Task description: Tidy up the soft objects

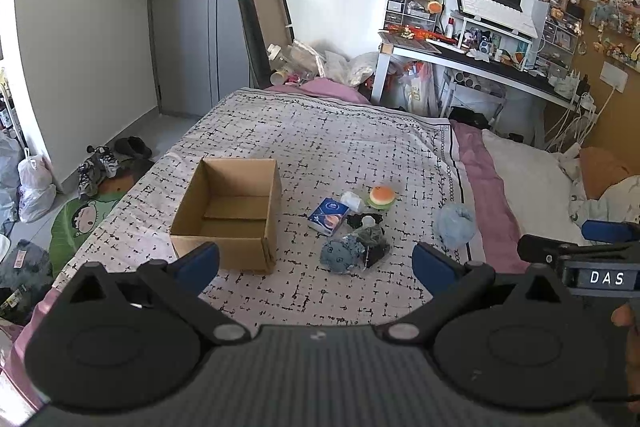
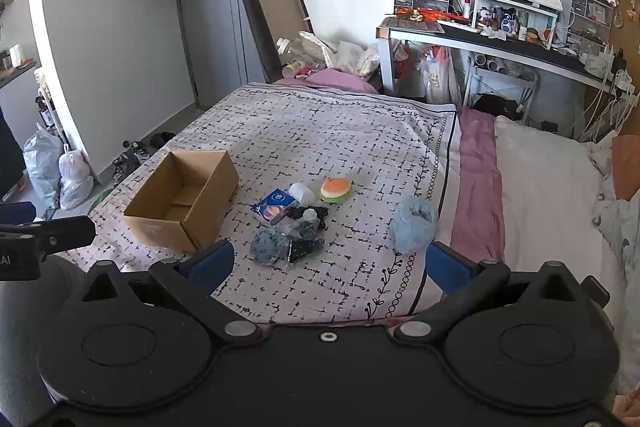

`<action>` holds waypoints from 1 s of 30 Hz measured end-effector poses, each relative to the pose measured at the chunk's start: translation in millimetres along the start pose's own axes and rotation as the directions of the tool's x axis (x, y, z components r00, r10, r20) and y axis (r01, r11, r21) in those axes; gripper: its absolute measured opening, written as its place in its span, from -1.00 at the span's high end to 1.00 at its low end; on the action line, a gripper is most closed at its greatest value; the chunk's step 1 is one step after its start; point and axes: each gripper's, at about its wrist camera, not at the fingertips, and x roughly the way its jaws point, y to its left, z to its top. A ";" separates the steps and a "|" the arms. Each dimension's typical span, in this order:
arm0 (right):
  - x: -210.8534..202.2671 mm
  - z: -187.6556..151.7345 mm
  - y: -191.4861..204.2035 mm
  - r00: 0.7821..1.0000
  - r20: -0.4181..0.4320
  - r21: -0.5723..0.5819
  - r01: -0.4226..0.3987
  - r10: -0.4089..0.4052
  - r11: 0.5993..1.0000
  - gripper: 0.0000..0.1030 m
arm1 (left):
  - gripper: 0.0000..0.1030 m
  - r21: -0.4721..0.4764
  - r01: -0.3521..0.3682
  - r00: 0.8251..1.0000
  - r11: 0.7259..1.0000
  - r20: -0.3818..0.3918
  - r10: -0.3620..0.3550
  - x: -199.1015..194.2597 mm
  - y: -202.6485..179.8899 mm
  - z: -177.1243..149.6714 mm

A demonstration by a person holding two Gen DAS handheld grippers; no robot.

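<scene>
An open, empty cardboard box (image 1: pixel 228 211) (image 2: pixel 182 201) stands on the patterned bedspread (image 1: pixel 320 147). To its right lies a cluster of soft items: a blue tissue pack (image 1: pixel 328 215) (image 2: pixel 274 206), an orange-and-green burger squishy (image 1: pixel 382 195) (image 2: pixel 336 189), a white wad (image 1: pixel 353 200) (image 2: pixel 302 193), a grey-blue plush (image 1: pixel 340 257) (image 2: pixel 266 247), a clear bag with dark items (image 1: pixel 374 241) (image 2: pixel 306 237) and a light blue bag (image 1: pixel 456 225) (image 2: pixel 414 227). My left gripper (image 1: pixel 316 261) is open and empty above the near bed. My right gripper (image 2: pixel 330 263) is open and empty, also short of the items.
A desk (image 1: pixel 480 63) with a monitor and clutter stands at the back right. A pillow (image 2: pixel 552 195) and pink sheet lie right of the bedspread. Shoes (image 1: pixel 98 167) and bags (image 1: pixel 34 187) sit on the floor left of the bed. A door is at the back.
</scene>
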 end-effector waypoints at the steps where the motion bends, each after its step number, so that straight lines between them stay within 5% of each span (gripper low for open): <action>1: 0.1 0.1 0.1 1.000 -0.001 0.001 0.000 0.000 1.000 -1.00 | -0.98 -0.001 0.000 1.000 1.000 0.001 0.000 -0.1 0.1 -0.1; 30: 0.4 -3.1 -4.7 1.000 -0.010 0.006 -0.001 0.001 1.000 -1.00 | -0.98 0.000 0.001 1.000 1.000 -0.011 -0.001 5.0 -1.4 -0.2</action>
